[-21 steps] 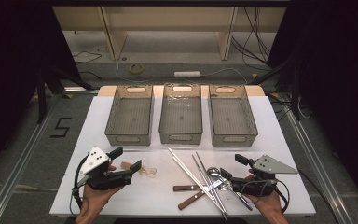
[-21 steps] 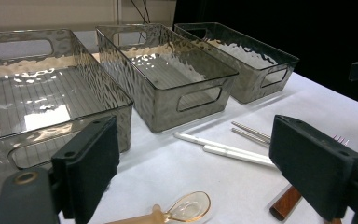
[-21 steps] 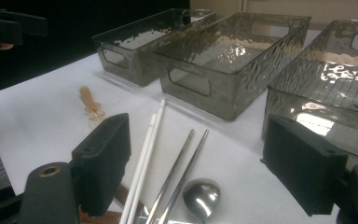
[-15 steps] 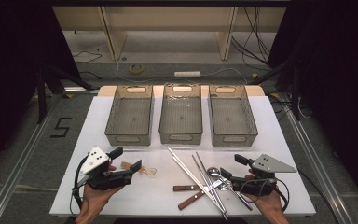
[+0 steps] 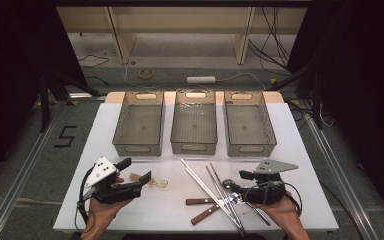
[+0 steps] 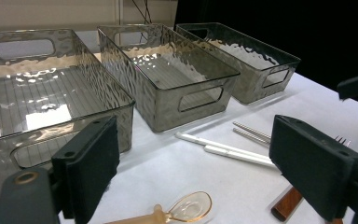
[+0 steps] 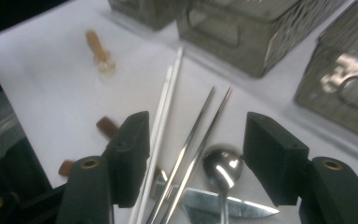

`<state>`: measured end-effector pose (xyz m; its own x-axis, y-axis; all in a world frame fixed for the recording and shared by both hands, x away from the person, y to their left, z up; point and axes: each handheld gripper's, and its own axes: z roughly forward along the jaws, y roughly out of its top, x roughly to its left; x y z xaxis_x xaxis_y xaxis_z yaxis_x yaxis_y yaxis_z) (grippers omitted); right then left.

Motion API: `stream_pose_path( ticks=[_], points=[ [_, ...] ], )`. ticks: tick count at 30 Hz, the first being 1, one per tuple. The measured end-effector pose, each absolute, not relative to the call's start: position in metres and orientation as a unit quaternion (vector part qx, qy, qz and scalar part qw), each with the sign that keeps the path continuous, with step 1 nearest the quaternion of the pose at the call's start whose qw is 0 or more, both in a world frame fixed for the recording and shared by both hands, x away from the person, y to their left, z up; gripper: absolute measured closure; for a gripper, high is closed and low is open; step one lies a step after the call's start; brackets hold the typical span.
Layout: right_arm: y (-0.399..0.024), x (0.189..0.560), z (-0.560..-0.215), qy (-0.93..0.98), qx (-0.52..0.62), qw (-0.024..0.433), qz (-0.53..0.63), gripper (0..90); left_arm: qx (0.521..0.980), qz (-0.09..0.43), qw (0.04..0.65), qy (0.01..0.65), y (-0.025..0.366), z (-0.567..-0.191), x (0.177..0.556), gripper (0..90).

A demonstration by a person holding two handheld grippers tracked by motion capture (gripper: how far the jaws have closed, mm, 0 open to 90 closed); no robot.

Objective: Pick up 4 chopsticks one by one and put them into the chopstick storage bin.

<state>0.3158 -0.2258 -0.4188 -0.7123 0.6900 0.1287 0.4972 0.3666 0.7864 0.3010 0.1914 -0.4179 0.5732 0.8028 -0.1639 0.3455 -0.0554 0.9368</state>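
High view puts the cutlery heap lower centre: steel chopsticks (image 5: 220,187), white chopsticks (image 5: 200,180), a shiny spoon (image 5: 228,186) and wooden-handled knives (image 5: 205,207) crossing on the white table (image 5: 300,150). Nothing has shifted since the earlier frames, so sorting looks not yet begun. The right gripper (image 5: 240,184) hovers just beside the pile, jaws apart and empty; the left gripper (image 5: 147,179), also spread, sits near an amber plastic spoon (image 5: 157,183), possibly translucent. Three rippled smoky bins (image 5: 194,145) line the upper middle.

Amber plastic spoon (image 5: 156,183) flat on table; steel spoon (image 7: 222,169) among chopsticks.
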Motion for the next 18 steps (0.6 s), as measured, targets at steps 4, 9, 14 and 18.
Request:
stream_pose_path(
  ticks=[4, 9, 14, 18],
  points=[
    [-0.213, 0.321, -0.424, 0.843, 0.358, 0.089, 0.391, 46.7, 0.696, 0.208, 0.549, 0.412, 0.191, -0.418, 0.301, 15.5],
    [-0.196, 0.328, -0.429, 0.863, 0.348, 0.07, 0.361, 53.2, 0.696, 0.208, 0.549, 0.413, 0.191, -0.418, 0.301, 15.5],
    [-0.182, 0.339, -0.435, 0.872, 0.347, 0.051, 0.342, 58.0, 0.697, 0.208, 0.548, 0.412, 0.191, -0.418, 0.301, 15.5],
    [-0.171, 0.348, -0.442, 0.881, 0.344, 0.039, 0.323, 60.7, 0.698, 0.208, 0.548, 0.412, 0.191, -0.418, 0.301, 15.5]
  ],
)
